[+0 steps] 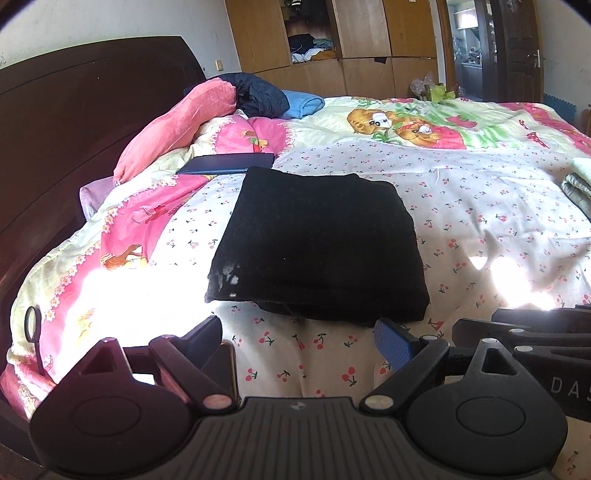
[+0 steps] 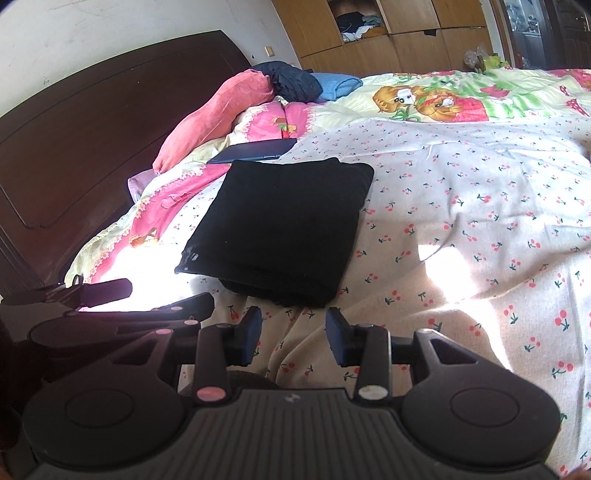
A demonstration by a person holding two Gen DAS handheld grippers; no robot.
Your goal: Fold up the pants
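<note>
Headboard (image 1: 66,122): dark wood, far left, with a pink pillow (image 1: 173,129) leaning along it, out of the working area.

Tablet (image 1: 227,163): flat dark slab just past the far edge of the pants, close but I can't tell if they touch.

Pants (image 1: 317,243): black, already down to a compact, squarish stack in the middle of the cherry-print sheet (image 1: 480,206). A bit of lower layer pokes out at the near edge, so it's not perfectly square, but it looks pretty much folded to me.

Left gripper (image 1: 301,341): fingers spread wide, nothing between them, parked just short of the near edge of the pants. Reads like it's let go.

Right gripper (image 2: 293,332): also open with nothing held, a narrower gap, sitting right beside the left one and just in front of the stack.

Wardrobe (image 1: 365,33): wooden, at the back, one compartment open with clothes in it.
</note>
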